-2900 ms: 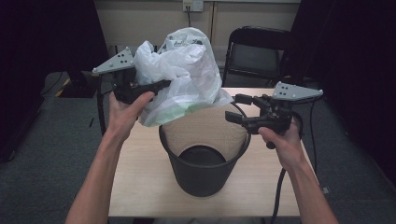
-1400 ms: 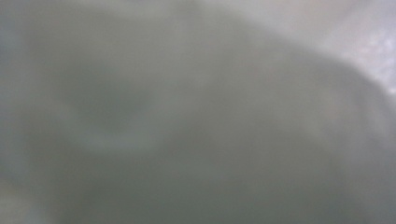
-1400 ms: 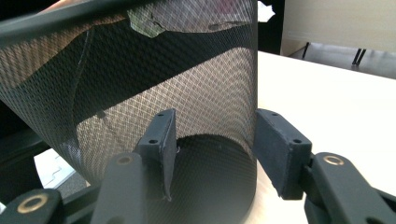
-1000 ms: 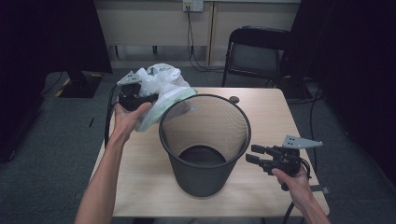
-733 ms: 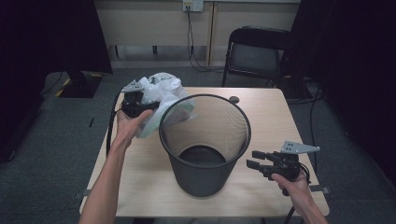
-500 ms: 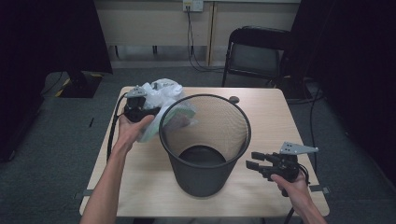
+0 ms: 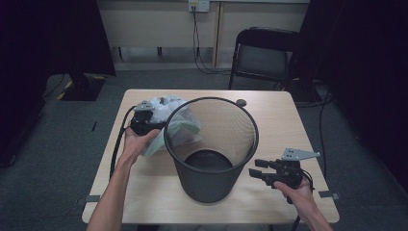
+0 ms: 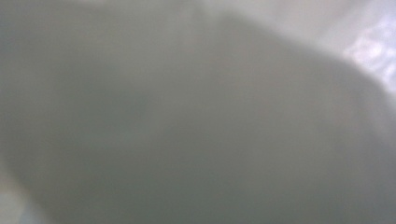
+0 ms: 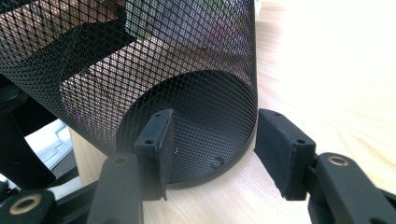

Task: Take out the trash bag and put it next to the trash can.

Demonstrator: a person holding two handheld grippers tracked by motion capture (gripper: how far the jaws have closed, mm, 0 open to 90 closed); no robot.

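High view: set above the near edge of the light wooden tabletop (image 7: 269, 120), facing forward and down, far enough back to take in the whole top, the floor and a black folding chair (image 7: 262, 55) beyond. Left claw view: pressed right against pale translucent plastic (image 8: 196, 116), blurred. Right claw view: low and close, looking level along the tabletop at the black wire-mesh bin (image 9: 140, 70). Shared with the high view: that bin (image 7: 211, 144) and tabletop.
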